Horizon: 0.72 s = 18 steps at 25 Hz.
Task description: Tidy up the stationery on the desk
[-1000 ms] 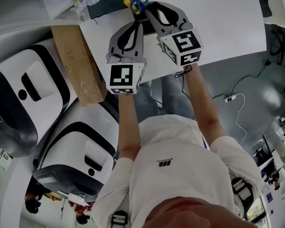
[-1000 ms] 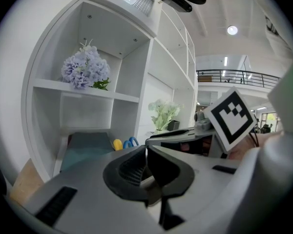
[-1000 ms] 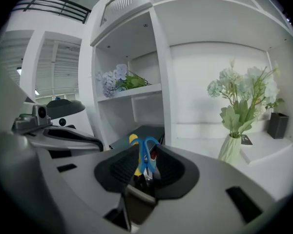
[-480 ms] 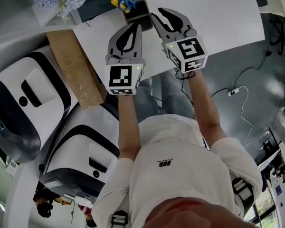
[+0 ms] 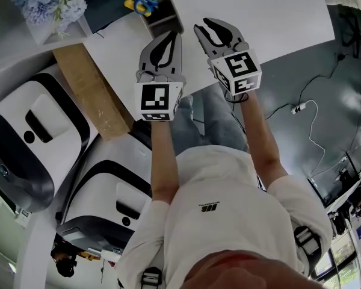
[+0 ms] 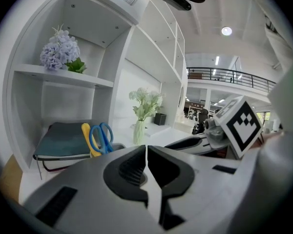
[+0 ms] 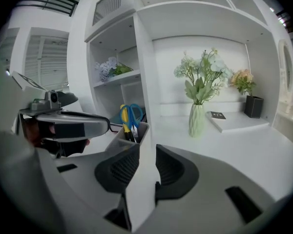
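The scissors (image 7: 129, 115) stand handles-up in the pen holder (image 7: 132, 135), which sits on the white worktop (image 5: 271, 11) at the foot of the shelving; no loose stationery shows near the holder. The left tongs (image 6: 146, 147) are pressed together with nothing in them, their tip just short of the holder on the person's side. The right tongs (image 7: 147, 152) sit a little further from the holder, off to its right. Their jaws stand well apart, have just been easing inward slightly, and have only bare worktop between them. The main risk, as I judge it, is the holder itself. It looks light and tall for its base, so a push from the closed left tip against its wall could slide it or tip it and spill the scissors. The two tongs also lie close alongside each other, so if both converge on the holder they could knock together and jolt whichever is gripping. If the right tongs go for the scissors, the smooth handle loops could swivel in the pads, or the jaws could catch the holder's rim instead. A notebook (image 6: 63, 140) lies just behind the holder, leaving little room to swing. A slim vase (image 7: 196, 121) stands well to the holder's right, and a wide sweep could topple it.
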Each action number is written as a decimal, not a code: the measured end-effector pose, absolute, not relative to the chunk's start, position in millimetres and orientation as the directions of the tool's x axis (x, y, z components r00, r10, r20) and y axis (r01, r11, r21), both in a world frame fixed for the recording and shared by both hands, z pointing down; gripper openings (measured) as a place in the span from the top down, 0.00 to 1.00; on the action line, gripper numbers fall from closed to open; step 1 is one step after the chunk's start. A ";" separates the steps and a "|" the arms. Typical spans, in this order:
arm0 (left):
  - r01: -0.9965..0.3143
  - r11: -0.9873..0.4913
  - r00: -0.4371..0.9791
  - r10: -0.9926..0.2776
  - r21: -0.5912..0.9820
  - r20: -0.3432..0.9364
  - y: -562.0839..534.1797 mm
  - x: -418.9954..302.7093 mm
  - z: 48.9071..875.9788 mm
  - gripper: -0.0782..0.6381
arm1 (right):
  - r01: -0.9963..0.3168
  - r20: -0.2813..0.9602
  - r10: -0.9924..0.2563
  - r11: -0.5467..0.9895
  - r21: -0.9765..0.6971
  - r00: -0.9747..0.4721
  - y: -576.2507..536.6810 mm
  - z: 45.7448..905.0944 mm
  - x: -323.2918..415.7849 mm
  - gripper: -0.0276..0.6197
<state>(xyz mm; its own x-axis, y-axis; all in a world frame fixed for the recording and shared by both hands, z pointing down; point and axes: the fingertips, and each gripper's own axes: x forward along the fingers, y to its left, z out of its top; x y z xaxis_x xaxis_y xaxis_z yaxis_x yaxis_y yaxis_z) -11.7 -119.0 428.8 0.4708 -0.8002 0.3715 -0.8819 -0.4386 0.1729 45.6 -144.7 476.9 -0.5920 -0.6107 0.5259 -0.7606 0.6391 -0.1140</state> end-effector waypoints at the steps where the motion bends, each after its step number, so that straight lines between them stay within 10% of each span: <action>1: -0.880 -0.441 0.474 -0.797 0.174 0.374 -118.6 -9.3 431.2 0.89 | -0.760 0.536 -0.605 0.640 -0.114 -0.589 -143.4 481.6 46.9 0.82; 18: -0.863 -0.461 0.504 -0.759 0.205 0.413 -115.8 13.8 460.0 0.89 | -0.735 0.742 -0.438 0.669 -0.107 -0.507 -125.6 555.9 60.8 0.82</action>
